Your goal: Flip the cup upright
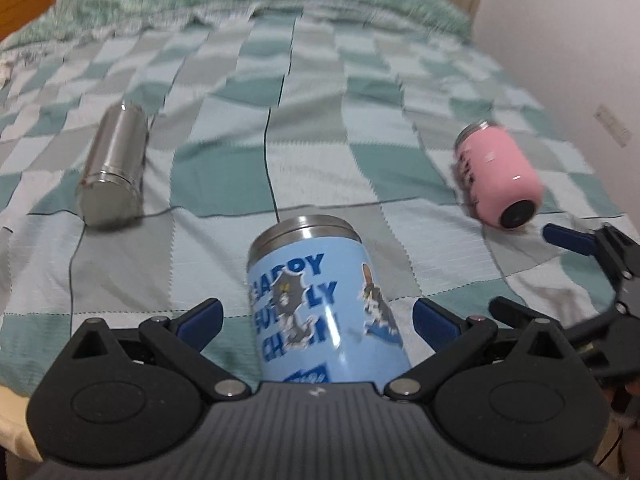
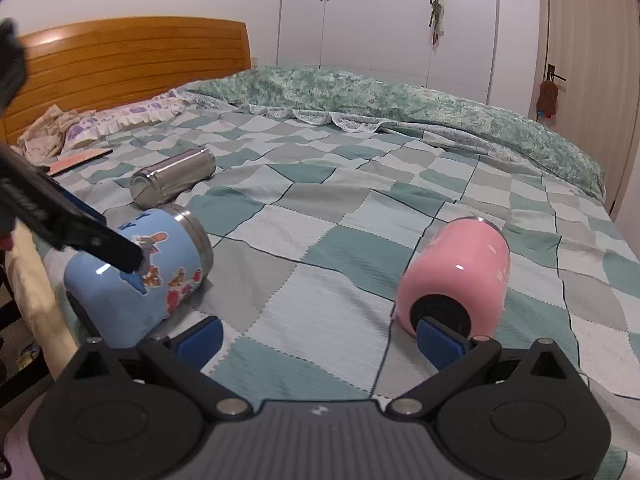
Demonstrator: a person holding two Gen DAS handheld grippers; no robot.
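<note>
Three cups lie on their sides on the checked bedspread (image 2: 340, 216), none yet upright. The blue cup (image 1: 320, 304) serves as the landmark: the steel cup (image 1: 114, 168) lies beyond it and to its left, well apart, and the pink cup (image 1: 500, 176) lies to its right, also well apart.

The left gripper (image 1: 316, 316) straddles the blue cup, its fingers spread wide with one blue pad (image 1: 202, 314) on either side of the body and a visible gap at each; nothing is gripped. In the right wrist view one left finger (image 2: 100, 240) crosses in front of the cup's printed wall. The right gripper (image 2: 318, 338) is likewise spread and empty, one pad (image 2: 438, 342) just in front of the pink cup's dark base (whether it touches cannot be told).

Probable hazards, as judged from this arrangement:
- The cups are smooth cylinders on a soft, yielding bed; an off-centre closing of the fingers would likely roll the blue cup sideways out of reach.
- A grip taken low on the glossy wall may slip as the cup pivots.
- Once stood up, the cup may tip again, since the mattress gives unevenly under a narrow base.
- The two grippers work near each other to the right of the blue cup and could collide.
</note>
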